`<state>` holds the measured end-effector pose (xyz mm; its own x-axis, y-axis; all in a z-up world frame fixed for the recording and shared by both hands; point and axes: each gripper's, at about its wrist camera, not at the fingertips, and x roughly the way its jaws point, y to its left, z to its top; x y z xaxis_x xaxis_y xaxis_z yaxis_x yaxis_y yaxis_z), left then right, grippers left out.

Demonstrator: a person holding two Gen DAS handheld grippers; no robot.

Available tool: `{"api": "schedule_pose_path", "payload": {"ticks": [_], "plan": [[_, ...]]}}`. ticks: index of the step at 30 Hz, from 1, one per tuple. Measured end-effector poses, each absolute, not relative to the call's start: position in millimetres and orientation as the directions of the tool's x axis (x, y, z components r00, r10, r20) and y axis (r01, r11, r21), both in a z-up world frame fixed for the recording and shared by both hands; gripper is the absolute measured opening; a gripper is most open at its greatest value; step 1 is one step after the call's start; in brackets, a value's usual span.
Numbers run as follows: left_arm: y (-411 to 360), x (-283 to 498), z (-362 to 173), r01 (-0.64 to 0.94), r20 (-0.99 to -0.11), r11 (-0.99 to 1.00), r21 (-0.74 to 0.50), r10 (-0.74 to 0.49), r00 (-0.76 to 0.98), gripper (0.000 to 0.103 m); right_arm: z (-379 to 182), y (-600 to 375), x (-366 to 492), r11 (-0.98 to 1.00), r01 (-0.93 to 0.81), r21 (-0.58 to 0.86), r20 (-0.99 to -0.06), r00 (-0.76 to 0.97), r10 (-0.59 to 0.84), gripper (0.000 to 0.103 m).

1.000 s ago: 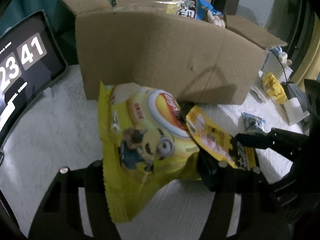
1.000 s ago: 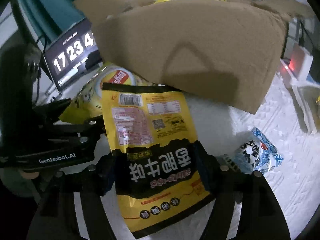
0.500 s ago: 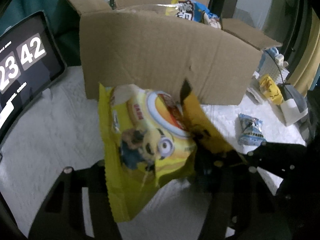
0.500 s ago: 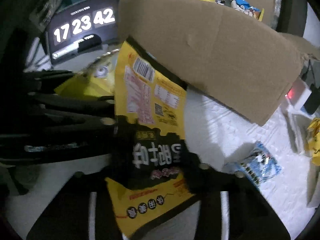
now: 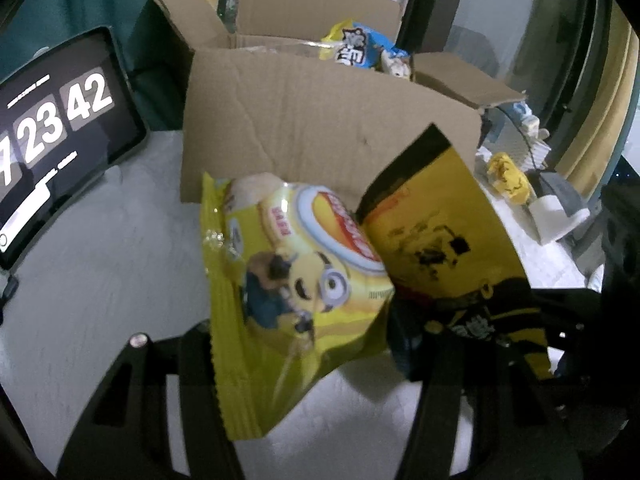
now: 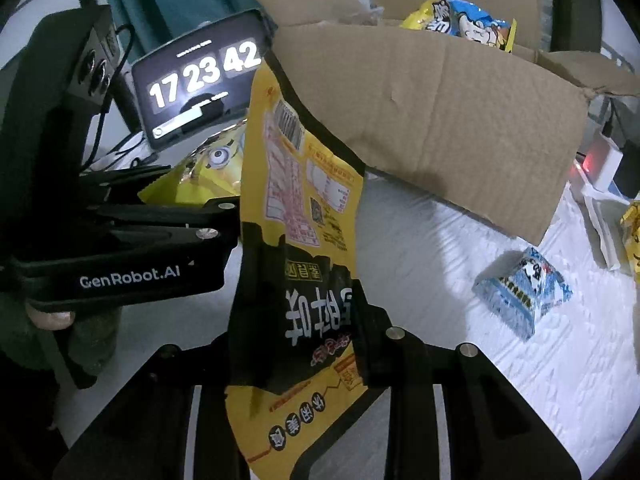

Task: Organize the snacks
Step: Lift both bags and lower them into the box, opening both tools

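Observation:
My left gripper is shut on a yellow Minions chip bag and holds it above the white table, in front of the open cardboard box. My right gripper is shut on a yellow and black snack pouch and holds it upright beside the chip bag. The pouch also shows in the left wrist view. The chip bag also shows in the right wrist view, with the left gripper on it. A blue and yellow snack bag sits in the box.
A tablet clock stands at the left. A small blue snack packet lies on the white cloth at the right. A yellow item and white boxes sit beyond the box's right flap.
Both grippers have risen with their bags. The right gripper's pouch has tilted upright and moved close beside the chip bag. The box's opening shows more from above.

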<state>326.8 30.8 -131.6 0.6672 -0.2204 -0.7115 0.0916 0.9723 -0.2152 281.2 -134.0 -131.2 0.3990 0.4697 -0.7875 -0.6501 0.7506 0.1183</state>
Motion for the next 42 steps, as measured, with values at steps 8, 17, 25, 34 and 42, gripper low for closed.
{"api": "schedule_pose_path", "payload": {"ticks": [8,17,25,34,42], "plan": [[41,307,-133,0.056,-0.712,0.975,-0.216,-0.197,0.674,0.057,-131,-145,260,0.731,-0.667,0.147,-0.787,0.368,0.495,0.030],[50,284,-107,0.057,-0.679,0.981,-0.184,-0.169,0.715,0.057,-115,-167,248,0.766,-0.631,0.122,-0.778,0.418,0.469,0.027],[43,272,-67,0.086,-0.625,0.986,-0.144,-0.158,0.764,0.057,-76,-174,240,0.777,-0.625,0.074,-0.737,0.491,0.465,0.027],[36,283,-17,0.130,-0.549,0.988,-0.084,-0.155,0.821,0.057,-24,-173,252,0.781,-0.624,0.019,-0.661,0.578,0.478,0.027],[40,299,11,0.146,-0.498,0.987,-0.061,-0.156,0.853,0.057,9,-173,275,0.787,-0.617,-0.016,-0.607,0.631,0.483,0.027]]}}
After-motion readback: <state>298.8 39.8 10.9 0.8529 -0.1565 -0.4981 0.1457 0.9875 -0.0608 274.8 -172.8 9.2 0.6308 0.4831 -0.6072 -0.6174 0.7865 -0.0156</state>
